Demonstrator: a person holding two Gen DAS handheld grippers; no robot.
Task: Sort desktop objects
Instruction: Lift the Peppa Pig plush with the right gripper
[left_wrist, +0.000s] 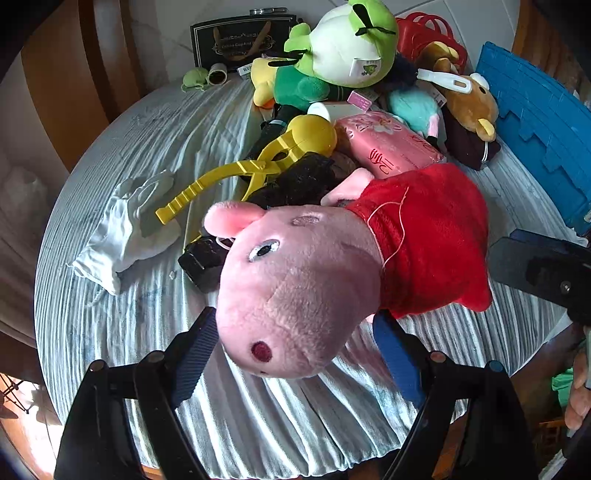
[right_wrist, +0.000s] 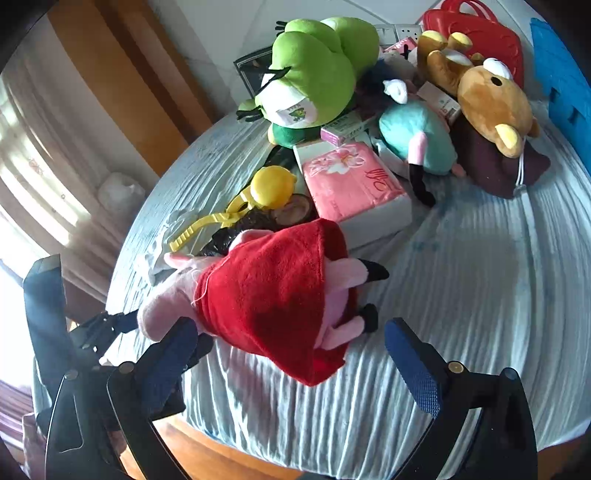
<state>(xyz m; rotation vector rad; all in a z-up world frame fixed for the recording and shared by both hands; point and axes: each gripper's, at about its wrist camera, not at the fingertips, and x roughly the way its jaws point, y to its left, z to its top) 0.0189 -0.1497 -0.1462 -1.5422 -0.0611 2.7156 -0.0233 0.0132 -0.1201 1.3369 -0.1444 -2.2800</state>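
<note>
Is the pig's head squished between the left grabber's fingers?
Touching. The left wrist view shows both fingers of the left gripper pressed against the pig plush.

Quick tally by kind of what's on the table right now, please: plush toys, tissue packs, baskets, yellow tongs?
Plush toys: 4, namely pig, frog, brown bear, teal one
Pink tissue pack: 1
Red basket: 1
Yellow tongs: 1
Total: 7
More may be hidden in the pile.
</note>
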